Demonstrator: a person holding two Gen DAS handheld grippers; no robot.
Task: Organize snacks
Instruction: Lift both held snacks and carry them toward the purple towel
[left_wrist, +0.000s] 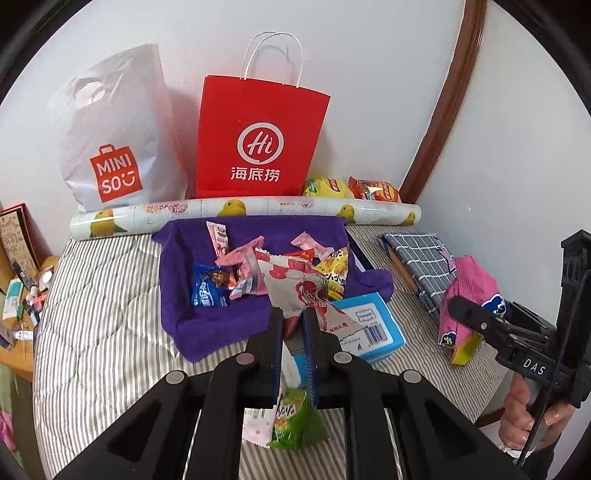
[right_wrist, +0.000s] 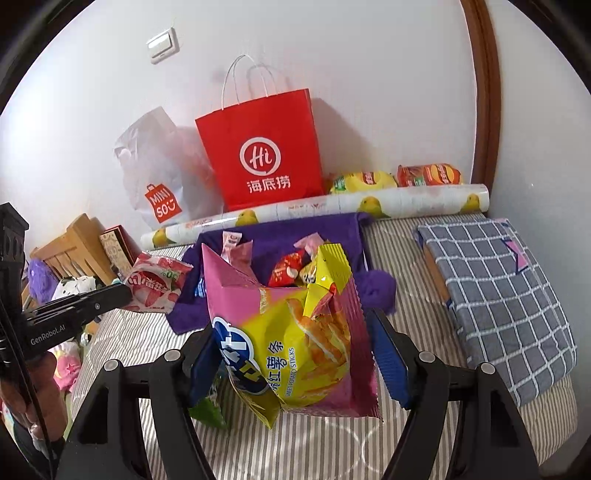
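The left gripper (left_wrist: 293, 321) is clamped on a white-and-red packet (left_wrist: 295, 291), held above the bed (left_wrist: 103, 295), just ahead of it the purple cloth (left_wrist: 207, 321) with the snack pile. The right gripper (right_wrist: 295, 354) is clamped across a pink chip bag (right_wrist: 291, 332), also held clear of the bed, probably so both can go to the heap.

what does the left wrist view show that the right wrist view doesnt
Only the left wrist view: a light blue box by the purple cloth and a green snack packet under the left gripper, shut on a white-and-red packet.
Only the right wrist view: a wall switch and the right gripper clamping a pink sweet potato sticks bag.
Both: red paper bag, Miniso bag, purple cloth, checked fabric.
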